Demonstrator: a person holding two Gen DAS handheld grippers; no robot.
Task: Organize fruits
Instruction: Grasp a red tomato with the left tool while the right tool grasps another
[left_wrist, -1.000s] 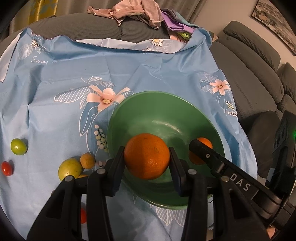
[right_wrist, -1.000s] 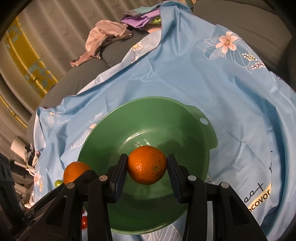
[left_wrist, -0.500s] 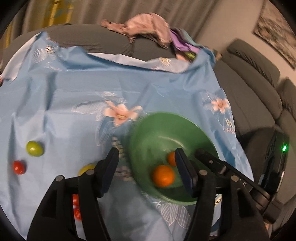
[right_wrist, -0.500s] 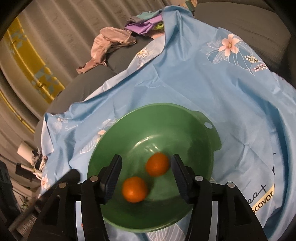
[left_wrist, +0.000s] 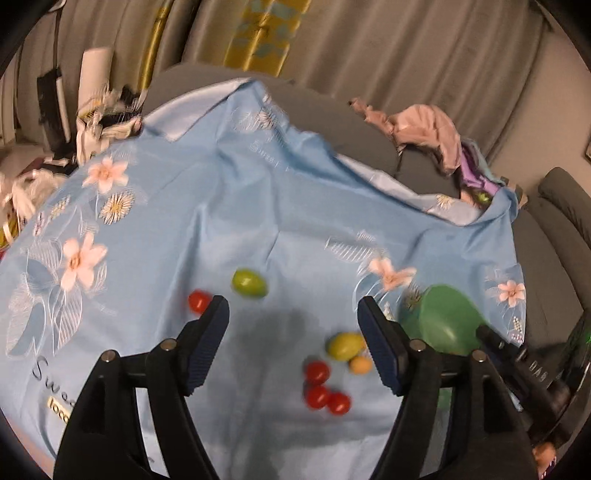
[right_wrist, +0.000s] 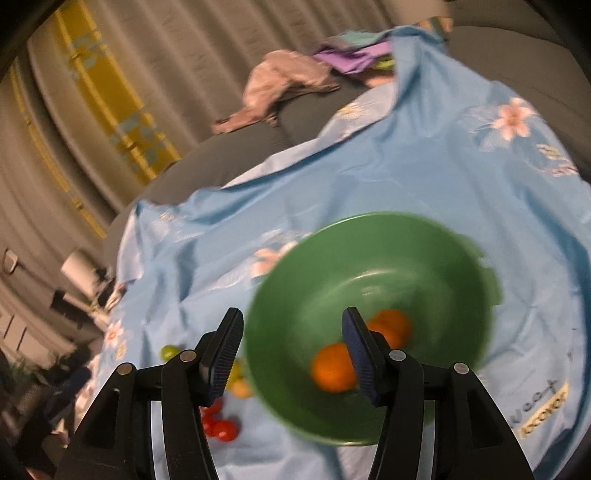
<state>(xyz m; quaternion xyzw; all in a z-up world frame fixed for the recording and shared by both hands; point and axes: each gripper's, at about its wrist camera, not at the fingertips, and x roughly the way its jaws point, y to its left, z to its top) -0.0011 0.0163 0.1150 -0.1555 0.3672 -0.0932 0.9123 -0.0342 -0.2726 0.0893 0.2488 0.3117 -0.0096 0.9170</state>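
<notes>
A green bowl (right_wrist: 436, 251) sits on the blue flowered cloth (right_wrist: 424, 166) and holds two oranges (right_wrist: 330, 367). My right gripper (right_wrist: 291, 350) is open and empty above the bowl's near left rim. My left gripper (left_wrist: 293, 343) is open and empty above the cloth, left of the bowl (left_wrist: 447, 323). In the left wrist view a green fruit (left_wrist: 249, 283), a yellow-green fruit (left_wrist: 343, 345), a small orange fruit (left_wrist: 360, 365) and several red tomatoes (left_wrist: 317, 373) lie loose on the cloth.
A grey sofa (left_wrist: 565, 243) curves round the cloth's far and right sides. Crumpled clothes (left_wrist: 424, 129) lie on its back. Clutter and a white roll (left_wrist: 94, 74) stand at the far left. Curtains hang behind.
Both grippers opened and dropped their oranges into the bowl. Both then pulled back; the left swung left over the loose fruits.
</notes>
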